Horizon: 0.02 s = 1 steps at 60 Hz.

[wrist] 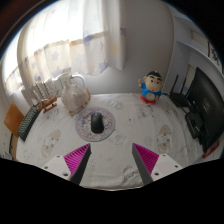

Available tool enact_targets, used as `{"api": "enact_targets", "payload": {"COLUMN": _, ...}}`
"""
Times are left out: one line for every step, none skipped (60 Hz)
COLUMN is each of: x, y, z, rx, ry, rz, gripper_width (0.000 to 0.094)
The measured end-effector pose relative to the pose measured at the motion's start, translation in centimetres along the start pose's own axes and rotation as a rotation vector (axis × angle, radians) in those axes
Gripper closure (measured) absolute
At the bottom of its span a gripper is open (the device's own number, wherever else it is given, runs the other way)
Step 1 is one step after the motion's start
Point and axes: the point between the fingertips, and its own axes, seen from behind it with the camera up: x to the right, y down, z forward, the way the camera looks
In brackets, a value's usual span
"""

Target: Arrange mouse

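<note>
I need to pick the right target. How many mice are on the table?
1: a dark mouse sits on a round pad mid-table, beyond the open gripper. Others may be hidden behind the clutter at the table's far side.

keyboard [27,122] cut off, monitor [203,98] partly hidden

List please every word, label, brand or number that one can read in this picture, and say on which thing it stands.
No text can be read anywhere.
Dark computer mouse on the round patterned mat: no legible brand.
Colourful cartoon figure toy: no lettering to make out.
White patterned tablecloth: only ornament, too blurred to read.
</note>
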Motion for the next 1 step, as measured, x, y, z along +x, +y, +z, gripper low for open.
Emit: {"api": "enact_targets", "payload": {"x": -0.09, "y": 0.15, "z": 0.02, "rx": -0.005, "ry": -0.006, "rz": 0.000, "gripper_width": 0.0075}}
